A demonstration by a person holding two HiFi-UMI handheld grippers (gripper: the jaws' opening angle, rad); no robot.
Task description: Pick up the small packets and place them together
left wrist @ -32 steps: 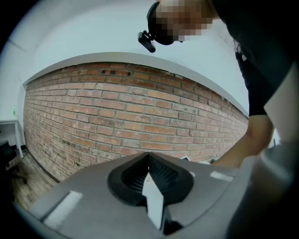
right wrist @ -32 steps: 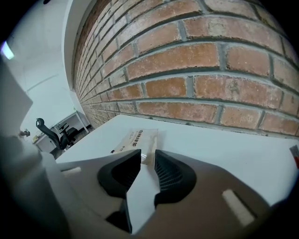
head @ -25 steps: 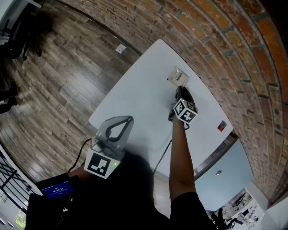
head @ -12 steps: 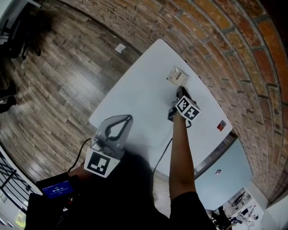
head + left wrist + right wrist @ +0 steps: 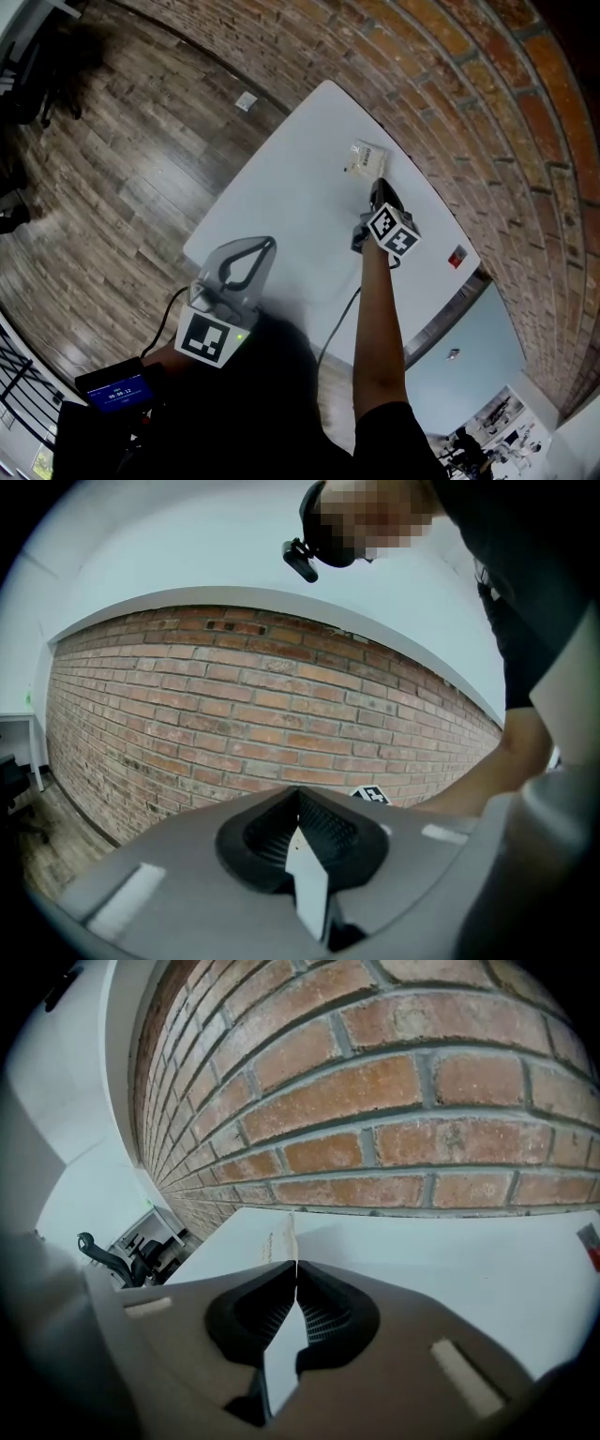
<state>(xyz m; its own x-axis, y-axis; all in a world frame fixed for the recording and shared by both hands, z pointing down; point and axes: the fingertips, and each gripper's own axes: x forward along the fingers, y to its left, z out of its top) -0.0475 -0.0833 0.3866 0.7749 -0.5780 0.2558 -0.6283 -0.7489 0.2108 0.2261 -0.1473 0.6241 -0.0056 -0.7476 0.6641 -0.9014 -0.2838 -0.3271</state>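
A white table (image 5: 300,197) was set against a brick wall (image 5: 487,112). The jaws of the right gripper (image 5: 378,187) had just been closing and were seen pinched on the edge of a small packet (image 5: 366,157), which stuck out just beyond their tips toward the wall. The left gripper (image 5: 267,247) was held well apart from it at the table's near edge, its jaws pressed together with nothing between them.

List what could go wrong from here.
1. The right tongs have just closed on only the thin edge of the packet, so it may slip out on lifting.
2. The packet is near the far edge of the table, by the brick wall; if dropped, it could fall behind.
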